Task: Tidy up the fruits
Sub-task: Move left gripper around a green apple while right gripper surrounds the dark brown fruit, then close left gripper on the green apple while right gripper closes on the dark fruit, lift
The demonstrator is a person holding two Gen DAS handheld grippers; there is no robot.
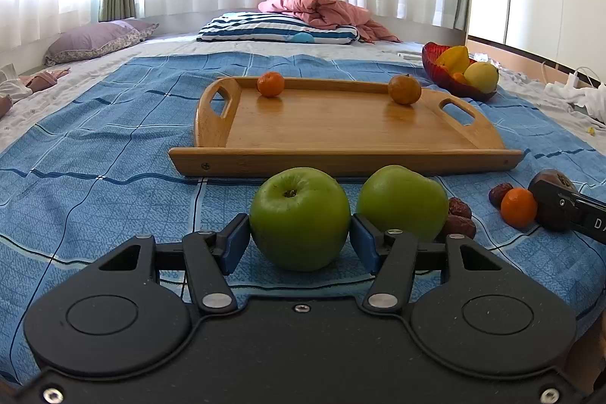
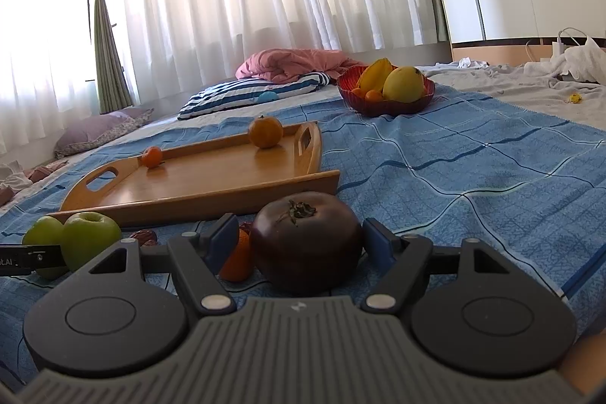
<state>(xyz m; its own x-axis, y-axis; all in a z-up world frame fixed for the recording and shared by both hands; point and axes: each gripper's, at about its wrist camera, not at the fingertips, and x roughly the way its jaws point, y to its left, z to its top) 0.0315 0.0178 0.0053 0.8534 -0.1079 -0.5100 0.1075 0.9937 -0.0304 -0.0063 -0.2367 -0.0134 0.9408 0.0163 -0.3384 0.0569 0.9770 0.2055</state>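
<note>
Just in front of the wooden tray (image 1: 341, 127), the left tool (image 1: 299, 233) clamps a green apple (image 1: 299, 218); the right tool (image 2: 299, 245) grips a dark purple fruit (image 2: 306, 241).

The second green apple (image 1: 401, 201) is partly covered by the nearer apple (image 1: 299, 218), and 2 dates (image 1: 460, 218) are half hidden behind it. In the right wrist view, a small orange (image 2: 236, 260) is largely screened by the dark fruit (image 2: 306, 241).
</note>
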